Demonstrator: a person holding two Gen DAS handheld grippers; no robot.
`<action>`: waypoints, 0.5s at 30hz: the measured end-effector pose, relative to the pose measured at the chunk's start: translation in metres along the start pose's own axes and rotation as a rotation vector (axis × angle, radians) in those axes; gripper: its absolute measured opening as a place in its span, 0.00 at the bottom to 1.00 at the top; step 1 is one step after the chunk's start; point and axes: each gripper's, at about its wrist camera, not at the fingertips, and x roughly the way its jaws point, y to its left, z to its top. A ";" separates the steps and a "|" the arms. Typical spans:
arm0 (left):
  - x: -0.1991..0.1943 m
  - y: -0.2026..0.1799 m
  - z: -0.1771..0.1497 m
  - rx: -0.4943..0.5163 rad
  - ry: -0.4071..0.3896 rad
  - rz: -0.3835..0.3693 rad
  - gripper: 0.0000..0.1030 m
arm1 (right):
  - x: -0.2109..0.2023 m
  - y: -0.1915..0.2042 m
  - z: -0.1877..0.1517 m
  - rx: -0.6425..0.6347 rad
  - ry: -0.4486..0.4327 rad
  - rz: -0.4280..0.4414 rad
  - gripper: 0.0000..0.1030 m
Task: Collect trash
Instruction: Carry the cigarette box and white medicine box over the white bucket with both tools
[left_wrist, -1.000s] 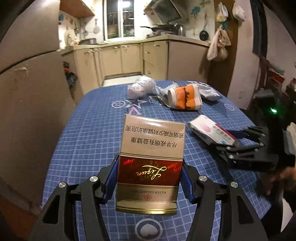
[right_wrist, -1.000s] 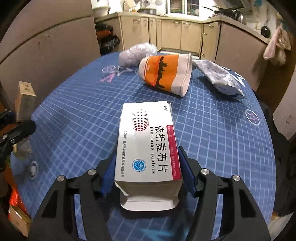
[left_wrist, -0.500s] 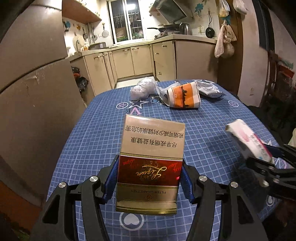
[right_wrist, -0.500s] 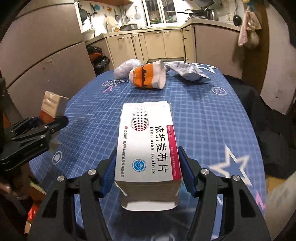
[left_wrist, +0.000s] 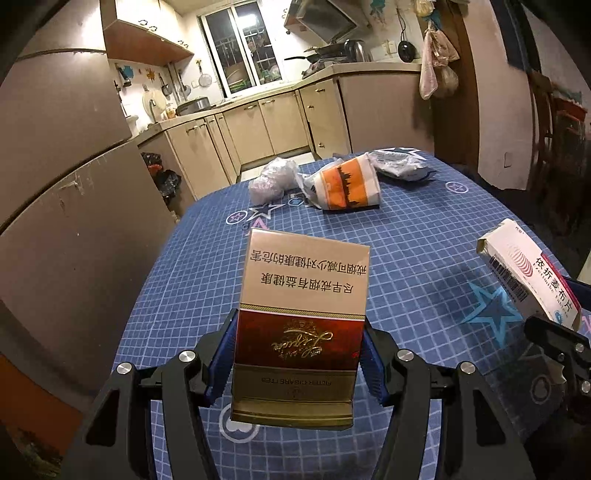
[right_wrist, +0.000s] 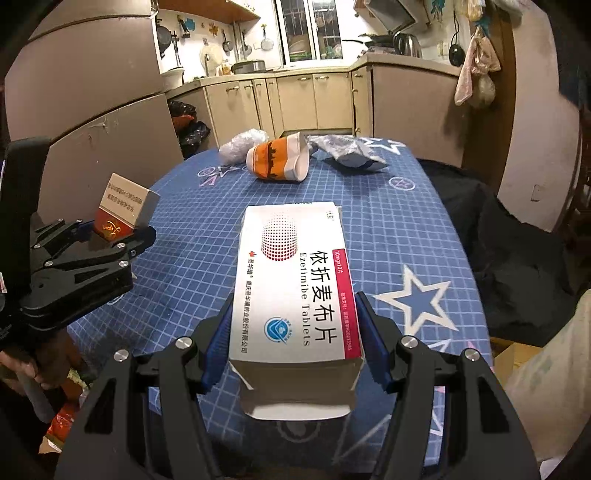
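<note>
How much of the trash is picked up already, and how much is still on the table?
Two pieces are in hand: the left gripper holds the cigarette pack, and the right gripper holds the tablet box. Neither is binned yet. Left on the table: the orange paper cup, a clear plastic bag and a crumpled wrapper.

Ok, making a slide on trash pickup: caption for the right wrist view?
Right claw grips a tablet box above the blue checked table.
</note>
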 end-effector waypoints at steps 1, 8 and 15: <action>-0.002 -0.002 0.000 0.002 -0.003 0.000 0.59 | -0.002 -0.001 0.000 0.001 -0.006 -0.003 0.57; -0.015 -0.009 0.002 0.021 -0.028 0.006 0.59 | -0.017 -0.006 0.000 0.008 -0.048 -0.026 0.57; -0.026 -0.020 0.004 0.045 -0.048 0.003 0.59 | -0.029 -0.015 0.000 0.022 -0.084 -0.050 0.57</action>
